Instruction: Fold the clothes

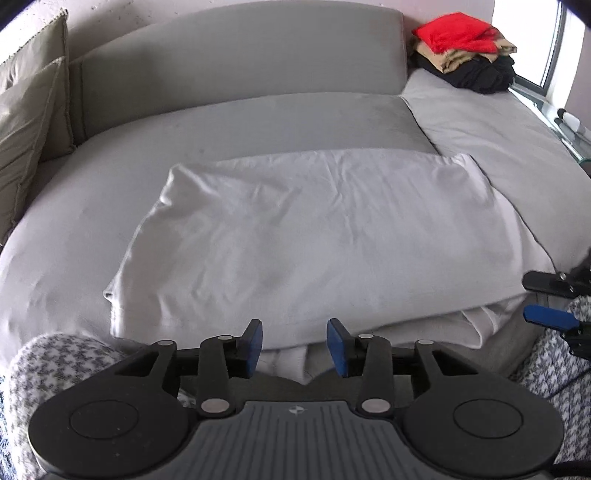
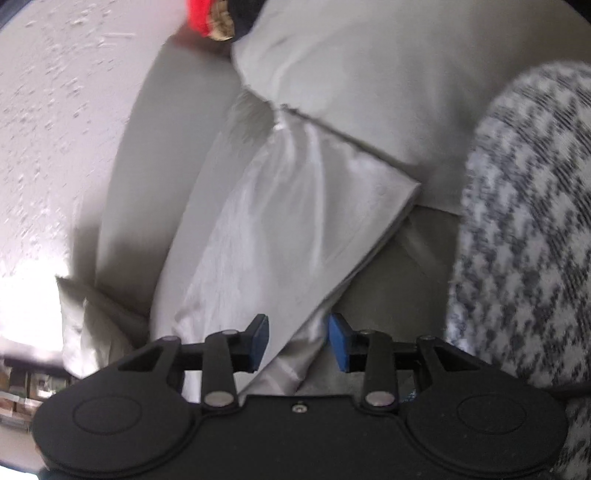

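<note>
White folded garment [image 1: 314, 236] lies flat mid-frame on grey sofa [image 1: 258, 118]. Left gripper [image 1: 294, 345] at bottom centre, fingers apart, empty, over the near hem. Right gripper [image 2: 298, 341] fingers apart, cloth edge between, unpinched. Folded clothes pile [image 1: 465, 51] upper right.

The person is wearing black-and-white houndstooth-patterned fabric trousers [image 2: 524, 229] and is carrying two black plastic claws, the left claw [image 1: 294, 347] and right claw [image 2: 298, 343], each showing blue finger pads [image 1: 337, 345], silver pivot screws and round housings.

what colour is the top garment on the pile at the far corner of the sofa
Red, clearest in the left wrist view.
</note>
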Available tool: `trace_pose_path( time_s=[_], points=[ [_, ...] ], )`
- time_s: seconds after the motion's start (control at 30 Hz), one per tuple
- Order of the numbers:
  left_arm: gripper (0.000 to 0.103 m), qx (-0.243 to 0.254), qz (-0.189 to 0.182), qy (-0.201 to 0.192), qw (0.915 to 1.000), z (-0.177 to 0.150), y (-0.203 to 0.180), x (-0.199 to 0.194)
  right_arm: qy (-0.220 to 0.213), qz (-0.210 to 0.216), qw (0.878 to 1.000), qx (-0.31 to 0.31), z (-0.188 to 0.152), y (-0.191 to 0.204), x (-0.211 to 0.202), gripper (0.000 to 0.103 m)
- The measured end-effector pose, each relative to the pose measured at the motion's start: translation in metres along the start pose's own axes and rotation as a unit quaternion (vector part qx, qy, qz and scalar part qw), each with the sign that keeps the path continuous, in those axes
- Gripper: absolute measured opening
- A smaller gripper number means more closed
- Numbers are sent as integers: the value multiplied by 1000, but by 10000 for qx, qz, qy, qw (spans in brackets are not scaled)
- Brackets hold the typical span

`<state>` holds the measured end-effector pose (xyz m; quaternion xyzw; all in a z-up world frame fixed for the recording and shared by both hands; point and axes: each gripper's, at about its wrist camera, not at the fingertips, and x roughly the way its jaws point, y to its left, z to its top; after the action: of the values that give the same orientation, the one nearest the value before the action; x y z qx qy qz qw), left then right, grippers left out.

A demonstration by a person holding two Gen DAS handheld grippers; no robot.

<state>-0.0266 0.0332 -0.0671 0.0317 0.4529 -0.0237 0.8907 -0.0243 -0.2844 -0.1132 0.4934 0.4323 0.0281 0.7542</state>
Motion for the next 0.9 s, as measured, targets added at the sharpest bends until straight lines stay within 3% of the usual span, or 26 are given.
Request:
trace_pose_path(
  time_s=[0.2,0.4,0.57,0.83,0.9],
  points=[
    [39,-93,-86,144,9998,-9,0,5,63,187,9977,645,4,-14,17,37],
    [39,-248,-125,102,9996,-8,4,6,21,860,9812,1727,-4,-41,23,37],
    [39,-324,-72,71,9994,-8,7,6,-495,1266,9764,1681,3,-42,35,37],
    [39,-577,82,-132,9982,-2,32,0,-1386,987,9775,1245,38,-33,50,38],
    [39,-686,217,-189,9972,3,45,1,-1524,888,9771,1193,44,-33,55,44]
  ],
)
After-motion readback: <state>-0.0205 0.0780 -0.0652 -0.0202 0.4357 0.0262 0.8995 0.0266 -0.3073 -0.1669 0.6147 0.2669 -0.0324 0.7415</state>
